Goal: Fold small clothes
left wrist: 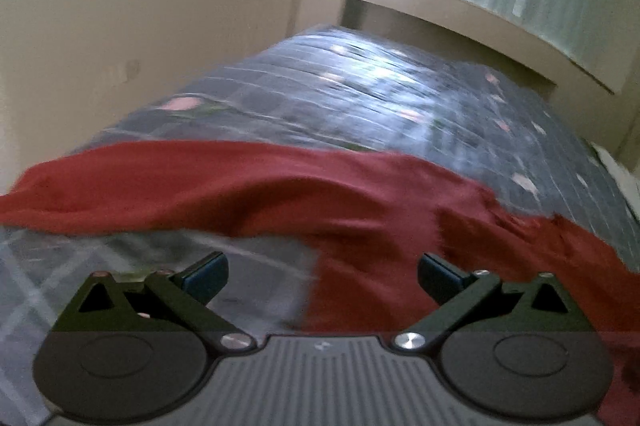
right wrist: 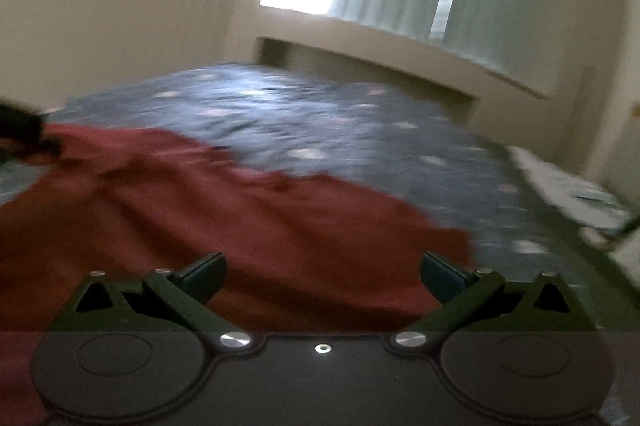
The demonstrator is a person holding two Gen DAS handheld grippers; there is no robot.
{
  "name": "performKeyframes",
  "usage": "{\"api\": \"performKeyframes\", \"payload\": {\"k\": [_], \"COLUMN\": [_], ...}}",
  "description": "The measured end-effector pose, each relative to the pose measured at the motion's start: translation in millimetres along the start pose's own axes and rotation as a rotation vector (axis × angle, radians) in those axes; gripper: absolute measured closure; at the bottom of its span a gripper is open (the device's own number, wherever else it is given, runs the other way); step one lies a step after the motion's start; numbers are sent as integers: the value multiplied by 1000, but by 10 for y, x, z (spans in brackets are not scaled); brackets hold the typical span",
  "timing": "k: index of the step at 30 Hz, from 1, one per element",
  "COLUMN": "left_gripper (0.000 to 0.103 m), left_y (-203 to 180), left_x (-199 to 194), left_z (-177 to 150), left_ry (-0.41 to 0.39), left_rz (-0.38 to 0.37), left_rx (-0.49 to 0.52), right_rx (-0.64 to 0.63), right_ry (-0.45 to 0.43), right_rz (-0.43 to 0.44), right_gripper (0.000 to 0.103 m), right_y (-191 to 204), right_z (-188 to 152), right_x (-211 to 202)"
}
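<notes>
The red garment (left wrist: pixel 280 193) lies rumpled across the bed (left wrist: pixel 360 97). Both the left gripper (left wrist: pixel 322 276) and right gripper (right wrist: pixel 322 276) hover with fingers spread, holding nothing. A pinch through 2 layers could drag wrinkles into the fold.

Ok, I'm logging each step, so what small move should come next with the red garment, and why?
Probably lower the left gripper onto the near edge of the red garment and close. Both it and the right gripper are open and hold nothing, and the cloth lies rumpled on the bedspread.
</notes>
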State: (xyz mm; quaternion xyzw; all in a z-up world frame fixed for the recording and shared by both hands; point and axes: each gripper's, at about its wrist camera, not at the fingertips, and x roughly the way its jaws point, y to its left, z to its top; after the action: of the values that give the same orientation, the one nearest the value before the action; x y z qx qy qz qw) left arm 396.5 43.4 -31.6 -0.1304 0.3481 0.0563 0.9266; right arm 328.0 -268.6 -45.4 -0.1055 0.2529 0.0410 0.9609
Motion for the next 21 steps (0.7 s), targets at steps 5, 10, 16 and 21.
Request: {"api": "performKeyframes", "payload": {"k": [5, 10, 16, 21], "left_gripper": [0, 0, 1, 10], "left_y": [928, 1779, 2489, 2671], "left_x": [-137, -177, -82, 52], "left_z": [89, 118, 99, 145], "left_ry": [20, 10, -65, -77], "left_rz": [144, 259, 221, 242], "left_rx": [-149, -296, -570, -684], "right_rx": [-69, -136, -145, -149], "right_ry": [-6, 24, 68, 78], "right_rz": [81, 75, 67, 70], "right_gripper": [1, 1, 1, 1], "right_y": [425, 640, 636, 626], "right_z": [-42, -129, -184, -211], "right_x": [-117, -77, 4, 61]}}
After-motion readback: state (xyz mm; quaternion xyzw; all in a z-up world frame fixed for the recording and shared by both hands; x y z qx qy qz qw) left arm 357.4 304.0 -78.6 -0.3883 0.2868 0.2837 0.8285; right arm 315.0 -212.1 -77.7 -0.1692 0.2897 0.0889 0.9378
